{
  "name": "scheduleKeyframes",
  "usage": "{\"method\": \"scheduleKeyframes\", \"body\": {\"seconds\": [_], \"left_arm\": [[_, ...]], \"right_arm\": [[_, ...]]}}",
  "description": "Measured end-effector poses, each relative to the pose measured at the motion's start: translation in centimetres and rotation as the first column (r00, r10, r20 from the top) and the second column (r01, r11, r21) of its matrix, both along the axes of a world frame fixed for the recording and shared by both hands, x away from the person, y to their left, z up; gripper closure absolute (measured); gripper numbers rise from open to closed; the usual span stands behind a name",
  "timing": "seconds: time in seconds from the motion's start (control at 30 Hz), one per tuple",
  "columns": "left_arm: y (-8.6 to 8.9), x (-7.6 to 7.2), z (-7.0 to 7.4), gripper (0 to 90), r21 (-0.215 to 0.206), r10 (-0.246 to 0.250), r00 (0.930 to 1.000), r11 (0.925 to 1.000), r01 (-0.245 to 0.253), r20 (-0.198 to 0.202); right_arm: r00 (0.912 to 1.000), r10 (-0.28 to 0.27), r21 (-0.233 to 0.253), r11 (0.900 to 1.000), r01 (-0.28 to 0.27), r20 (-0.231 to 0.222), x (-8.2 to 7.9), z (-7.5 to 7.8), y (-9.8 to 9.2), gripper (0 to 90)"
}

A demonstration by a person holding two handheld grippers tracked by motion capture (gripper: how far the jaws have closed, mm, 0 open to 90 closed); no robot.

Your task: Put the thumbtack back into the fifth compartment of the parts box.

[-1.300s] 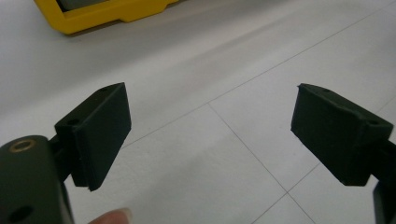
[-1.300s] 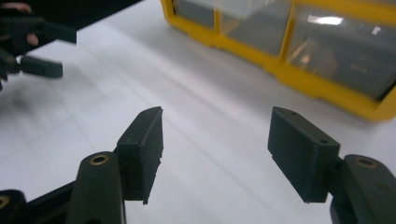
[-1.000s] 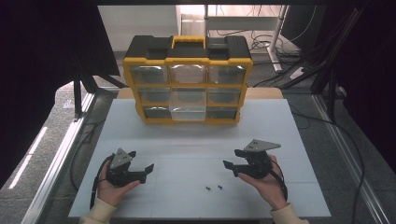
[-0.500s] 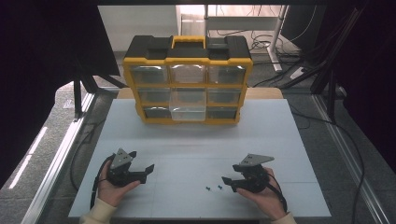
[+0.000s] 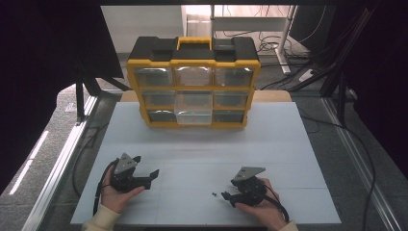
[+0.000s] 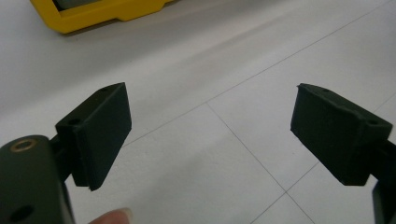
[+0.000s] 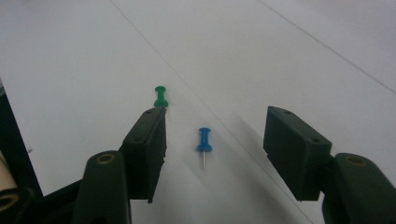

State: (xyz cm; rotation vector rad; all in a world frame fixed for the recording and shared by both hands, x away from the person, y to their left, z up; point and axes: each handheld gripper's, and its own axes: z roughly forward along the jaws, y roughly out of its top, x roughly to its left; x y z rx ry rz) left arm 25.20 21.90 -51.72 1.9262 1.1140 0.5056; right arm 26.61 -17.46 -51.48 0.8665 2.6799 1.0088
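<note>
Two small push pins (image 5: 213,194) lie on the white table near its front edge. In the right gripper view the blue pin (image 7: 204,140) lies on the table between my open jaws, and the green pin (image 7: 160,97) lies just past the tip of the left jaw. My right gripper (image 5: 227,196) (image 7: 215,128) sits low over the table, open, touching neither pin. My left gripper (image 5: 153,174) (image 6: 212,107) rests at the front left, open with nothing between its pads.
A yellow and black drawer organizer (image 5: 194,86) stands at the back of the table (image 5: 288,144), its middle bottom clear drawer (image 5: 194,115) pulled out. Its yellow corner (image 6: 93,14) shows at the top of the left gripper view. Cables lie on the floor behind.
My right gripper has moved toward the front edge and down, so its jaws now straddle the blue pin. The left gripper has stayed put.
</note>
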Motion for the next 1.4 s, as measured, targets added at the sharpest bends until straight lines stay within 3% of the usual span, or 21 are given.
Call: {"method": "scheduleKeyframes", "body": {"seconds": [0.23, 0.43, 0.57, 0.83, 0.97, 1.4], "left_arm": [[0.0, 0.0, 0.0, 12.8, 0.005, -0.003, 1.0000, 1.0000, 0.003, -0.001], [0.0, 0.0, 0.0, 13.0, 0.005, -0.005, 1.0000, 1.0000, 0.005, -0.002], [0.0, 0.0, 0.0, 13.1, 0.012, -0.008, 1.0000, 0.9999, 0.008, -0.003], [0.0, 0.0, 0.0, 13.0, 0.007, -0.005, 1.0000, 1.0000, 0.005, -0.002], [0.0, 0.0, 0.0, 13.1, 0.007, -0.005, 1.0000, 1.0000, 0.005, -0.002], [0.0, 0.0, 0.0, 13.0, 0.007, -0.005, 1.0000, 1.0000, 0.005, -0.002]], "right_arm": [[0.9998, 0.008, -0.053, 0.999, -0.007, 0.016, -0.1, -0.5, 0.6, 52.5], [0.9990, 0.033, -0.105, 0.994, -0.029, 0.032, -0.4, -0.3, 1.0, 73.5], [0.9989, 0.045, -0.103, 0.994, -0.043, 0.015, -0.4, -0.2, 1.2, 82.2], [0.9996, 0.023, -0.055, 0.998, -0.024, -0.016, 0.0, -0.3, 0.6, 83.2], [0.9996, -0.004, -0.002, 1.000, 0.004, -0.027, 0.3, 0.1, 0.0, 83.3], [0.9985, -0.054, 0.107, 0.993, 0.054, 0.001, 1.1, 1.5, -1.3, 83.4]]}}
